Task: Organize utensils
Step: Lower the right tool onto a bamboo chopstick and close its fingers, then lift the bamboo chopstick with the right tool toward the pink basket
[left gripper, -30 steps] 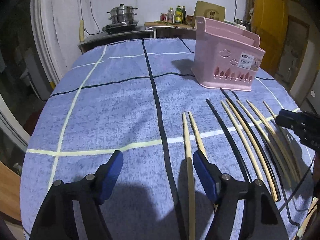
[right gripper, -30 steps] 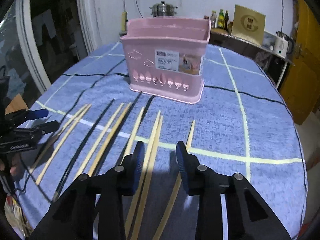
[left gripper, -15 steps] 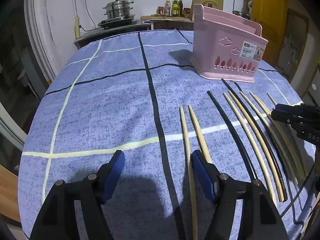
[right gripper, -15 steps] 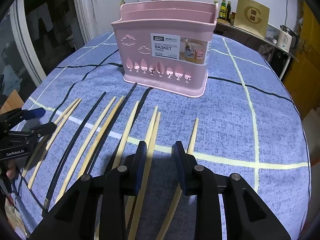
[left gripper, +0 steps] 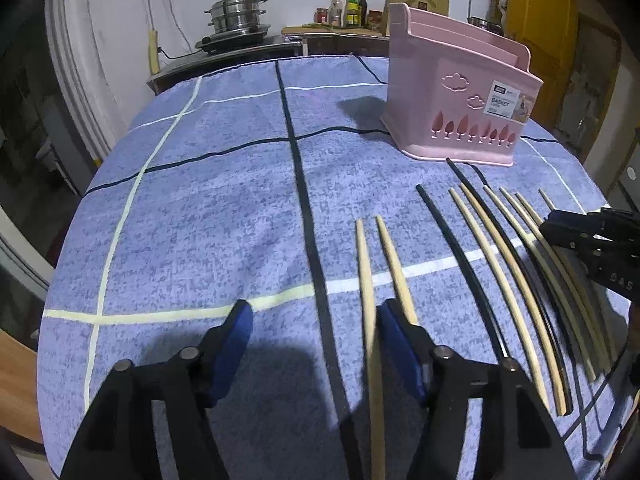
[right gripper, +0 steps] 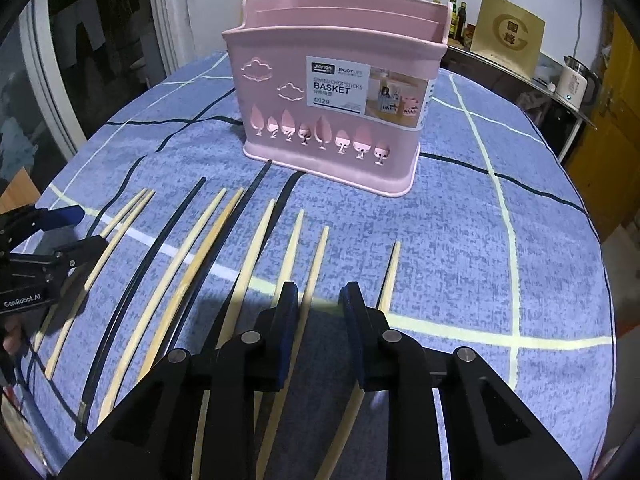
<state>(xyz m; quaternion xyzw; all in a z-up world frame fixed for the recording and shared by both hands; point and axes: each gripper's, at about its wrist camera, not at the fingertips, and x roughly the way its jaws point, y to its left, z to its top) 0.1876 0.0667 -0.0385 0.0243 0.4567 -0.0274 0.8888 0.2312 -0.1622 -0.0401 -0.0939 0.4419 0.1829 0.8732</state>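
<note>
Standing upright on the checked blue surface [right gripper: 500, 240], pink basket [right gripper: 332, 92] labelled "BASKET", "ENJOY LIFE", "0129". Chopsticks [right gripper: 256, 248] lie fanned before it. Left tongs [left gripper: 316, 338], marked "GenRobot.AI", wide open, empty. Right tongs [right gripper: 318, 304] narrowly parted, empty.

Steamer pot [left gripper: 236, 14], bottles [left gripper: 347, 9], kettle [right gripper: 576, 85]

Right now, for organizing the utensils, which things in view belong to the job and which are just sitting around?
Part of the job:
- pink basket
- pale chopsticks on the blue tablecloth
- black chopsticks
- left gripper, open
- right gripper, open

Just lying about:
- steamer pot
- bottles
- kettle
- gold box
</note>
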